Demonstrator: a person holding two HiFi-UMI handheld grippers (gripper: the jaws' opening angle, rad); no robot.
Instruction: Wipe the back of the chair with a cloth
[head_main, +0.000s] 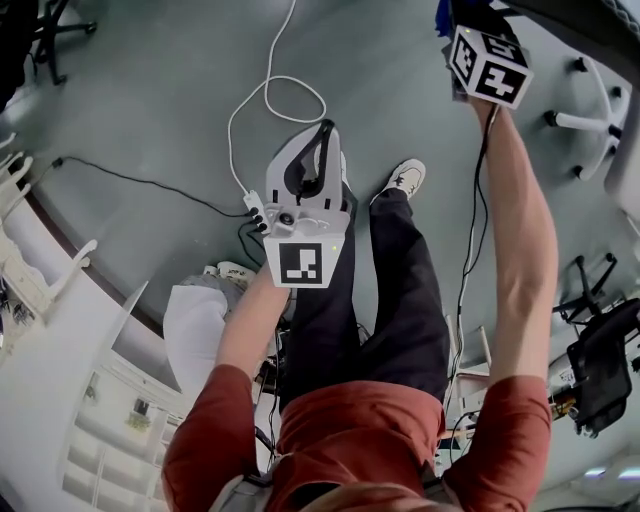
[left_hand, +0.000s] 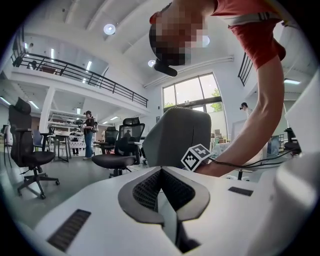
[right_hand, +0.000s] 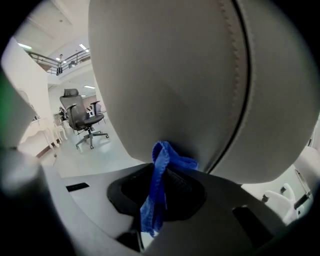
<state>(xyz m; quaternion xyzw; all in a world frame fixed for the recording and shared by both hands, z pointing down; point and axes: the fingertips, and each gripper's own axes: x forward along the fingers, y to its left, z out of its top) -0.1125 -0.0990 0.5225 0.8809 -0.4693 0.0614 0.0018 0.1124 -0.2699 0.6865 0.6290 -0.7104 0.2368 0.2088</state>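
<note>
We hold the blue cloth (right_hand: 156, 195) pinched between the jaws of our right tool (right_hand: 164, 167). Its upper fold touches the grey chair back (right_hand: 170, 75), which fills the right gripper view. Our left tool (left_hand: 161, 175) has its 2 jaws pressed together with nothing between them. It is held out over the floor (head_main: 150, 100), apart from the chair.
</note>
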